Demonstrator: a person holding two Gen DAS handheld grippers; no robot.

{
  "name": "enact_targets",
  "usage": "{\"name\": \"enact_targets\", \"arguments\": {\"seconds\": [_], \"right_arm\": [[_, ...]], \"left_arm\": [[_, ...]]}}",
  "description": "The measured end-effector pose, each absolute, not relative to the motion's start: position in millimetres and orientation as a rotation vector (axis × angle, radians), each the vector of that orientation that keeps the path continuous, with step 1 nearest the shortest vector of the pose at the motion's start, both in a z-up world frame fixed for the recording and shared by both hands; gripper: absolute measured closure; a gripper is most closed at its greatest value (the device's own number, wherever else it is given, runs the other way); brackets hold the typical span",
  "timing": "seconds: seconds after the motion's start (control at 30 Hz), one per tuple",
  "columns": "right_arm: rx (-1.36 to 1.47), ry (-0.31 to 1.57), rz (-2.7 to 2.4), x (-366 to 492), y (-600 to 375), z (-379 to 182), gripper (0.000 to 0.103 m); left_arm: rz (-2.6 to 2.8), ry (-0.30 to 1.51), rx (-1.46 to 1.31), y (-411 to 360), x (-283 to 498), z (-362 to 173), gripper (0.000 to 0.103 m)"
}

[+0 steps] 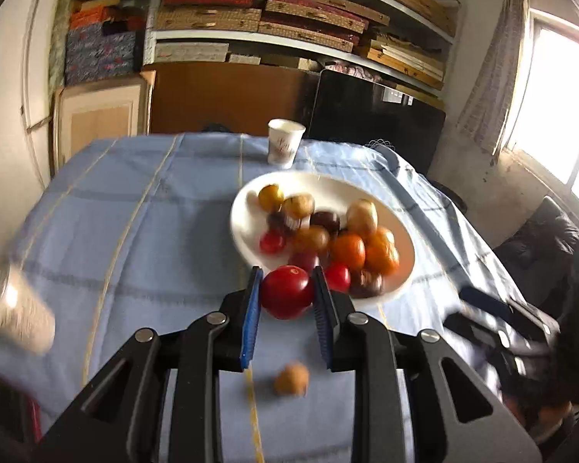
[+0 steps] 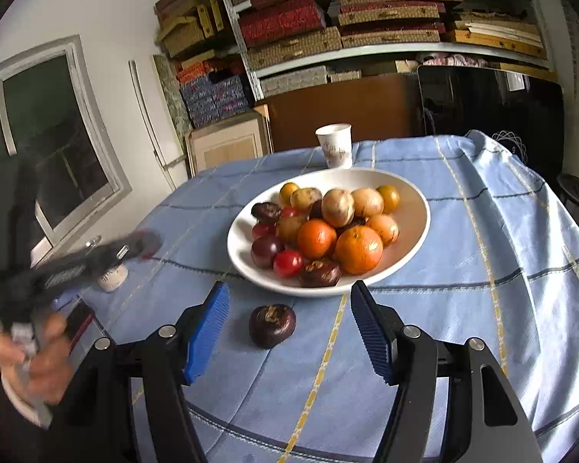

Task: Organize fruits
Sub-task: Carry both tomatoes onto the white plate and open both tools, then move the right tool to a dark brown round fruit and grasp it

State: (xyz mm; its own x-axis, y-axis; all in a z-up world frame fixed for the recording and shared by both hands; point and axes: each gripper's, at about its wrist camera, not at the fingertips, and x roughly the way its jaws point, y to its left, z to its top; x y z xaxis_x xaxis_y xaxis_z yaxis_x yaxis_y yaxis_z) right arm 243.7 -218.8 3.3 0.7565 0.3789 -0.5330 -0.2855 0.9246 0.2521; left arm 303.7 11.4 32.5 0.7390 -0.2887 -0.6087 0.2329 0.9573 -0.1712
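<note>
Left fingers [image 1: 285, 289] clamp red tomato [image 1: 286, 291]; right fingers [image 2: 289, 324] apart, straddling dark fruit [image 2: 272, 325].

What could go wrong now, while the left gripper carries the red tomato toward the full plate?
The white plate is already heaped, so the red tomato in the left gripper may roll off or knock out an orange. The open right gripper could nudge the dark fruit away.

Red tomato [image 1: 286, 291] above cloth; dark fruit [image 2: 272, 325] before heaped white bowl [image 2: 413, 200].
</note>
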Motion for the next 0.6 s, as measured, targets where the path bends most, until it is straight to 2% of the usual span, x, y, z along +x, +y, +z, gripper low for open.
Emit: {"name": "enact_targets", "arguments": {"seconds": [0.17,0.2,0.23,0.27,0.3,0.43,0.5,0.6], "right_arm": [[0.191,0.56,0.373,252,-231,22,0.037],[0.207,0.55,0.376,254,-235,25,0.037],[0.22,0.546,0.378,254,-238,26,0.037],[0.234,0.543,0.383,255,-241,28,0.037],[0.24,0.54,0.384,256,-244,28,0.037],[0.256,0.538,0.382,257,-250,28,0.037],[0.259,0.54,0.381,257,-251,27,0.037],[0.244,0.543,0.379,257,-248,25,0.037]], "left_arm": [[-0.31,0.701,-0.059,-19,365,48,0.077],[-0.311,0.715,-0.046,-27,378,49,0.071],[-0.306,0.727,-0.043,-31,385,50,0.057],[-0.288,0.738,-0.045,-34,390,52,0.023],[-0.263,0.723,-0.051,-35,392,56,0.014],[-0.258,0.653,-0.069,-28,376,78,0.014],[-0.239,0.637,-0.076,-20,363,84,0.006],[-0.193,0.618,-0.059,-5,334,84,0.005]]}}
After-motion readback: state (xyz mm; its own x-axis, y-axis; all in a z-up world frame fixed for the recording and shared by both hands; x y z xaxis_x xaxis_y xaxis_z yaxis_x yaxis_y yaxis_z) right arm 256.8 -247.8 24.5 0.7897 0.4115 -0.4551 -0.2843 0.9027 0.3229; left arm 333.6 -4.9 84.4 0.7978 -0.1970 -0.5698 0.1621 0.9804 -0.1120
